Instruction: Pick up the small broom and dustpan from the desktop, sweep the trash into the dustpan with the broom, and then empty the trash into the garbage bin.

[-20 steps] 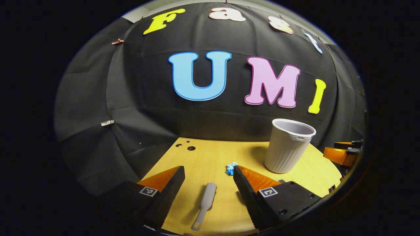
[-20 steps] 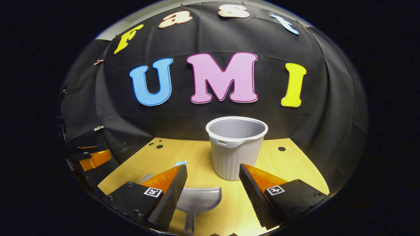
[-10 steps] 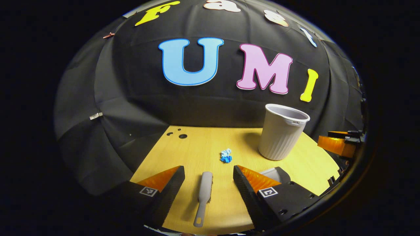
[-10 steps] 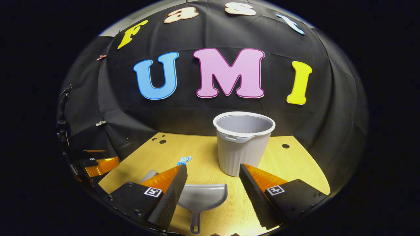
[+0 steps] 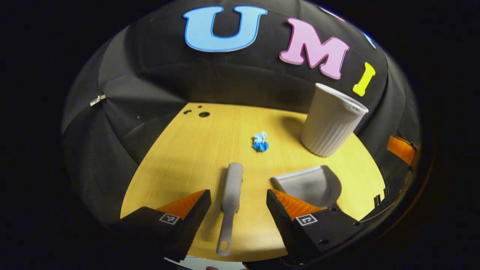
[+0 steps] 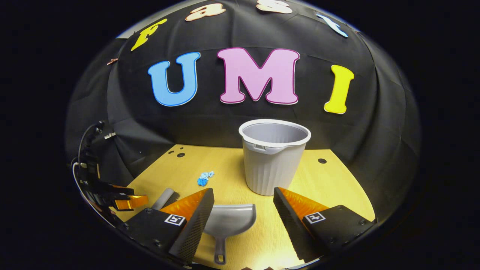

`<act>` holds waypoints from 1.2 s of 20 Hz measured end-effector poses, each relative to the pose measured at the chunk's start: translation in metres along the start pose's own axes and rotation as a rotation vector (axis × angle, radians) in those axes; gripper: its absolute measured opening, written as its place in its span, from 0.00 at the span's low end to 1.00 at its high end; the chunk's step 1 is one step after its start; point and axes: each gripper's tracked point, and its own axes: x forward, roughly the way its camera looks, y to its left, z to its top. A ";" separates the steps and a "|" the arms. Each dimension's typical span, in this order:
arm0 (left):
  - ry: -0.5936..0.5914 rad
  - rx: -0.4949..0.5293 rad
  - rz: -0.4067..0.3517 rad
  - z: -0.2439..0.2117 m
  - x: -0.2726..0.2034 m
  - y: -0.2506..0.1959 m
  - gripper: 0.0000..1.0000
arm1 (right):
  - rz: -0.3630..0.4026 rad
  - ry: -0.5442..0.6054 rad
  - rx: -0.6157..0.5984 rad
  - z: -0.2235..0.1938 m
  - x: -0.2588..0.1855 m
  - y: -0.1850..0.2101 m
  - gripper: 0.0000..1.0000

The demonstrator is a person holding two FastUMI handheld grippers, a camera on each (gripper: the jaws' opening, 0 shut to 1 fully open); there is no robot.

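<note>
A small grey broom [image 5: 231,197] lies on the yellow desktop [image 5: 195,150], handle toward me, between the spread fingers of my left gripper [image 5: 238,204], which is open and above it. The grey dustpan [image 5: 309,183] lies to its right. A crumpled blue scrap of trash [image 5: 259,142] sits farther out. In the right gripper view the dustpan [image 6: 228,225] lies between the fingers of my open right gripper [image 6: 243,204], with its handle pointing at me. The broom's head [image 6: 166,198] and the trash [image 6: 204,178] lie to the left. The grey garbage bin [image 6: 274,156] stands upright behind the dustpan.
The garbage bin [image 5: 331,120] stands at the back right of the desktop in the left gripper view. Small holes [image 5: 203,114] mark the far left corner. The left gripper [image 6: 112,193] with its cables hangs at the desktop's left edge in the right gripper view.
My left gripper has tilted down and come forward over the broom, so the dustpan and more desktop now show. The right gripper has shifted slightly; the left gripper shows larger in its view.
</note>
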 end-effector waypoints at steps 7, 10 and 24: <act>0.232 0.024 -0.031 -0.049 0.048 0.011 0.96 | -0.029 0.056 0.007 -0.021 -0.009 -0.006 0.99; 0.309 0.056 -0.031 -0.066 0.063 0.011 0.96 | -0.043 0.080 0.016 -0.029 -0.016 -0.010 0.99; 0.451 0.120 0.026 -0.093 0.084 0.016 0.72 | -0.081 0.119 0.073 -0.041 -0.027 -0.024 0.99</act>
